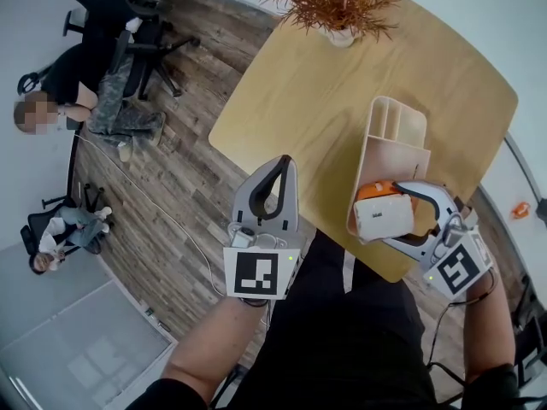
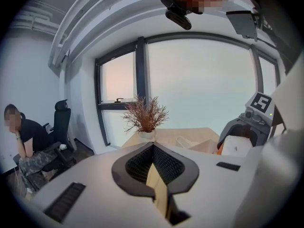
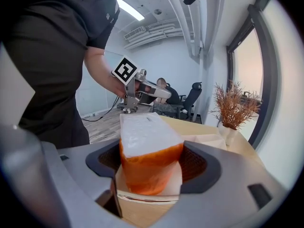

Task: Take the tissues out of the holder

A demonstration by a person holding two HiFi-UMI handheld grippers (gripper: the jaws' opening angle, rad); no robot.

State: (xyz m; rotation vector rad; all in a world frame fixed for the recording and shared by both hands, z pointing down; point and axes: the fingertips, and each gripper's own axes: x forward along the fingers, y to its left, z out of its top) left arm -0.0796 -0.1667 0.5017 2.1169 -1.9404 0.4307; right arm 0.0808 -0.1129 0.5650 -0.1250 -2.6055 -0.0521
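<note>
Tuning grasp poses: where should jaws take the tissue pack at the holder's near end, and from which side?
Take the tissue pack across its narrow width, on the two long sides, from the table's near edge, as the right gripper does: that end looks clear of the holder's walls.

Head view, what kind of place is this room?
Probably an office or meeting room: a large wooden table, black office chairs on a wood floor, and tall windows behind a dried plant.
</note>
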